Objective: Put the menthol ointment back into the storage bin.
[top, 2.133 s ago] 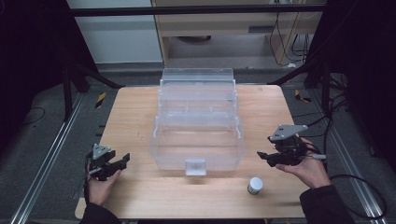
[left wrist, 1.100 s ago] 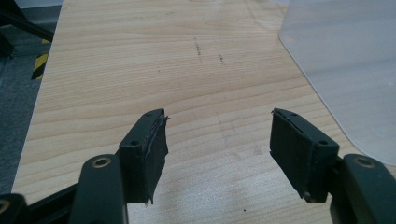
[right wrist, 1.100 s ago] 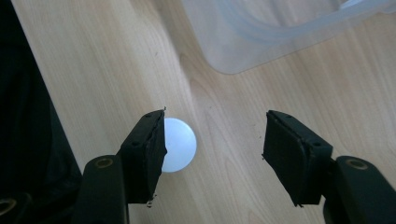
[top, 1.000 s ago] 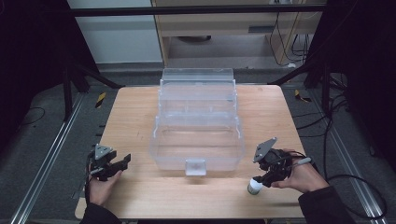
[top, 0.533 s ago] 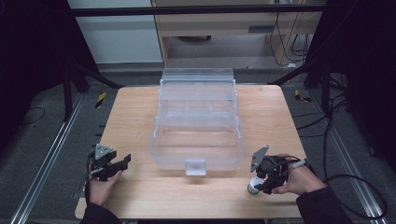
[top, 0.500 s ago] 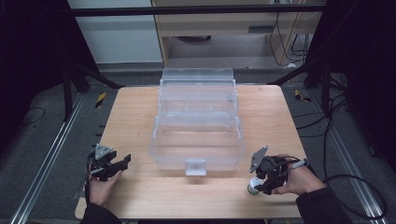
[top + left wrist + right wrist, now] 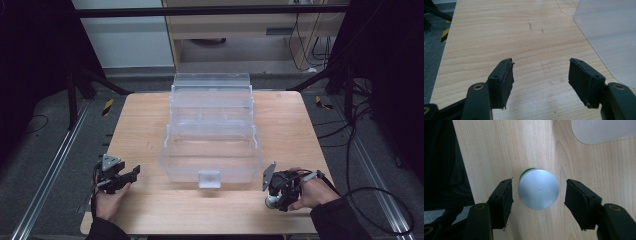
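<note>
The left gripper (image 7: 131, 175) is held low over the near left corner of the bench (image 7: 140, 120), where it has stayed through the last two seconds. In the left gripper view its jaws are seen wide apart, with bare wood between them and a corner of the clear box (image 7: 609, 37) at the right.

The box (image 7: 212, 135) is set in the middle of the bench, open and stepped in tiers, and nothing is seen inside it. It has not been moved.

The change is on the right. The right gripper (image 7: 274, 192), held beside the box two seconds ago, has been brought down toward the near edge and is now placed over the small jar (image 7: 270, 201). In the right gripper view the jar (image 7: 539, 192), with its silver lid and a sliver of green below, is seen standing on the wood between the spread jaws, with a gap left on each side, so no grip has been made yet.

From this it is judged that the reach is finished and that closing on the jar comes next, probably followed by a lift toward the box.
</note>
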Demonstrator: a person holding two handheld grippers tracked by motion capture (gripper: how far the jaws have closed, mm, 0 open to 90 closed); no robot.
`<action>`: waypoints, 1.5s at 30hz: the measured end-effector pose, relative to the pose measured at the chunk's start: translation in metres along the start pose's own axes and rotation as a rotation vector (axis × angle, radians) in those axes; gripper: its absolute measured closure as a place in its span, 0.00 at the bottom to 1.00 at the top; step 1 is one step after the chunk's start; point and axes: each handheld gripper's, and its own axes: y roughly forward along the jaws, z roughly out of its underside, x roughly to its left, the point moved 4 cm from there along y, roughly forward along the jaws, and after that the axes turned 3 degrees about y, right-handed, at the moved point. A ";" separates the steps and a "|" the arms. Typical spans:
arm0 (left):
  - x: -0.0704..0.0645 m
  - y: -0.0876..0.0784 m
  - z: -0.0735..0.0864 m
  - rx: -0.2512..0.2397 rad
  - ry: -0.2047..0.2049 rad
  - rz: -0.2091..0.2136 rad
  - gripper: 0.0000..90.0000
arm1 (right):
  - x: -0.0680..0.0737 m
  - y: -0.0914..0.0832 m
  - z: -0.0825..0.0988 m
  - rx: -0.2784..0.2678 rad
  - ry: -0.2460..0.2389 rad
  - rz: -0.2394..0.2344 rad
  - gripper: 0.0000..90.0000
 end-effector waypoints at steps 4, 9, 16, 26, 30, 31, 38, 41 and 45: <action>0.000 0.000 0.000 0.001 0.001 -0.001 0.40 | -0.001 0.005 0.002 0.017 -0.002 -0.005 0.46; 0.000 0.000 0.000 0.001 0.000 -0.002 0.40 | -0.002 0.010 0.003 0.028 -0.003 -0.016 0.50; 0.000 0.000 0.000 0.003 0.000 -0.002 0.40 | -0.003 0.013 0.001 0.039 -0.001 -0.026 0.52; 0.000 0.000 0.000 0.005 0.001 -0.003 0.40 | -0.004 0.015 0.000 0.046 -0.014 -0.034 0.55; 0.000 0.000 0.000 0.007 0.001 -0.002 0.40 | -0.003 0.014 0.000 0.062 0.003 -0.038 0.56; 0.000 0.000 0.000 0.006 0.001 -0.002 0.40 | -0.003 0.014 -0.001 0.063 0.003 -0.037 0.56; 0.000 0.000 0.000 0.005 0.000 -0.002 0.40 | -0.004 0.001 -0.003 0.043 0.009 -0.031 0.56; 0.000 0.000 0.000 0.006 0.001 -0.001 0.40 | -0.004 -0.005 -0.004 0.039 0.018 -0.027 0.56; 0.000 0.001 0.000 0.006 0.001 -0.001 0.40 | -0.007 -0.012 -0.004 0.027 0.028 -0.023 0.56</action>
